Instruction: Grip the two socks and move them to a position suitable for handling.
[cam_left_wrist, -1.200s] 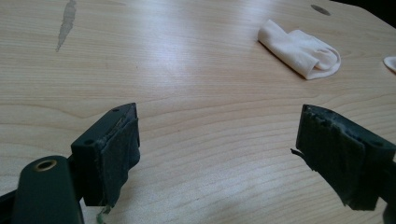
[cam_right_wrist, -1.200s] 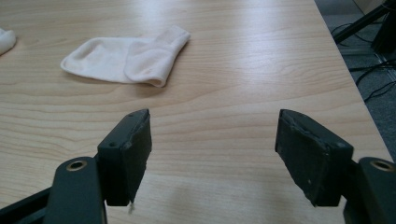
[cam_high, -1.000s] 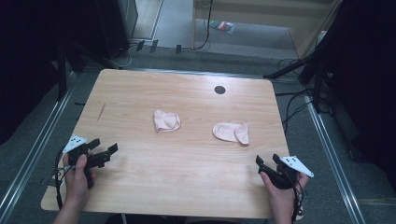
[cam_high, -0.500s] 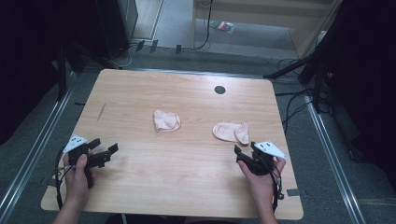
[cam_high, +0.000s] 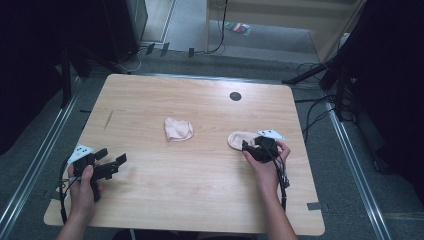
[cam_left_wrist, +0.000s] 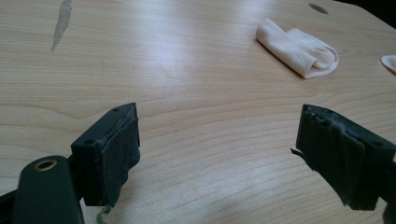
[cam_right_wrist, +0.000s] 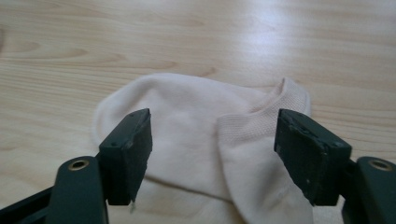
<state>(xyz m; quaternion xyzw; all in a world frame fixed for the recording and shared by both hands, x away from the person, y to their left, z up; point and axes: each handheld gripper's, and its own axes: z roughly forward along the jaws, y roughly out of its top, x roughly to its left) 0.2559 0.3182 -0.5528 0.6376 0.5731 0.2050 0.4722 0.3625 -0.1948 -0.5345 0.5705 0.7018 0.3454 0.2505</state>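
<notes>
Two pale pink socks lie on the wooden table (cam_high: 200, 200). One sock (cam_high: 178, 129) is folded near the middle, and it shows far off in the left gripper view (cam_left_wrist: 299, 46). The other sock (cam_high: 237, 138) lies to the right. My right gripper (cam_high: 248, 148) hovers at its near edge, open. Its jaws have just been opening, and this sock (cam_right_wrist: 187, 107) lies flat under and between them, untouched by the pads. My left gripper (cam_high: 112, 155) rests open at the front left with only bare wood between its jaws (cam_left_wrist: 219, 126).
A dark cable hole (cam_high: 235, 96) sits near the table's far edge, and a grey streak (cam_high: 108, 119) marks the left side. Cables and black stand legs (cam_high: 320, 75) lie on the floor beyond the right corner. Metal rails run along both sides.
My right hand has moved from the table's front right corner inward and away from me, up to the right sock. The left hand has kept still.
</notes>
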